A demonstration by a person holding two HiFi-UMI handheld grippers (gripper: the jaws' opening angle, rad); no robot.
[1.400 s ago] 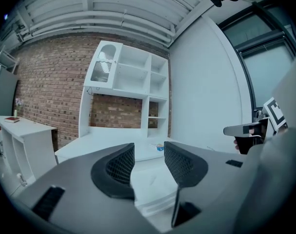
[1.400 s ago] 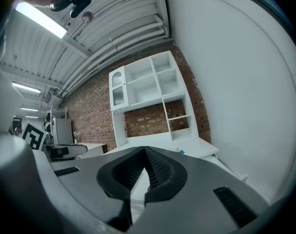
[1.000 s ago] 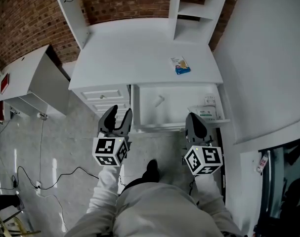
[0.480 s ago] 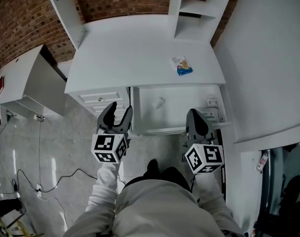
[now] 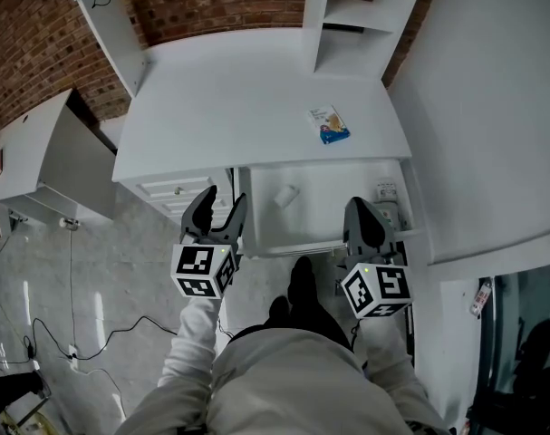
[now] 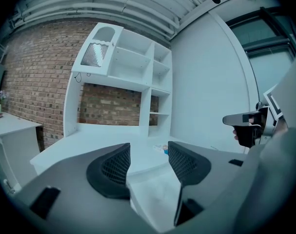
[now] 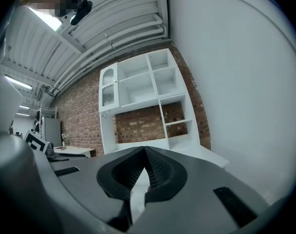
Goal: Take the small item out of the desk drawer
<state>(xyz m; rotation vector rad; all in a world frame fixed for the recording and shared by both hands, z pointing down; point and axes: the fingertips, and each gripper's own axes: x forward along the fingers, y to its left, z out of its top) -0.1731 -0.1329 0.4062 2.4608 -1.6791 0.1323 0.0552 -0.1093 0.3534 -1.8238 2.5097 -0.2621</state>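
Drawer (image 5: 324, 211): white, pulled out from under the tabletop (image 5: 238, 107) of a white desk, and open to the head view.
- Contents, left part: one small white item (image 5: 286, 196), lying alone on the drawer floor, apart from both grippers.
- Contents, right end: a few pale boxes (image 5: 386, 196) against the side wall; their print is too small to read.

Packet (image 5: 329, 123): small, blue and white, flat on the tabletop near its right front corner, above the drawer.

Left gripper (image 5: 223, 202): held in front of the desk, just left of the drawer's left front corner and near the small side drawers (image 5: 179, 193). Its jaws are spread and have just been opening. Nothing is between them; the left gripper view shows only the desk edge and the packet beyond.

Right gripper (image 5: 358, 208): held over the drawer's right front part, beside the boxes. Its jaws are pressed together at the tips and hold nothing.

Surroundings: shelf unit (image 5: 352, 16) on the back of the desk; brick wall (image 5: 39, 43) behind; second white table (image 5: 39, 152) to the left; cables (image 5: 93, 333) on the floor; person's dark shoe (image 5: 300, 284) below the drawer front.
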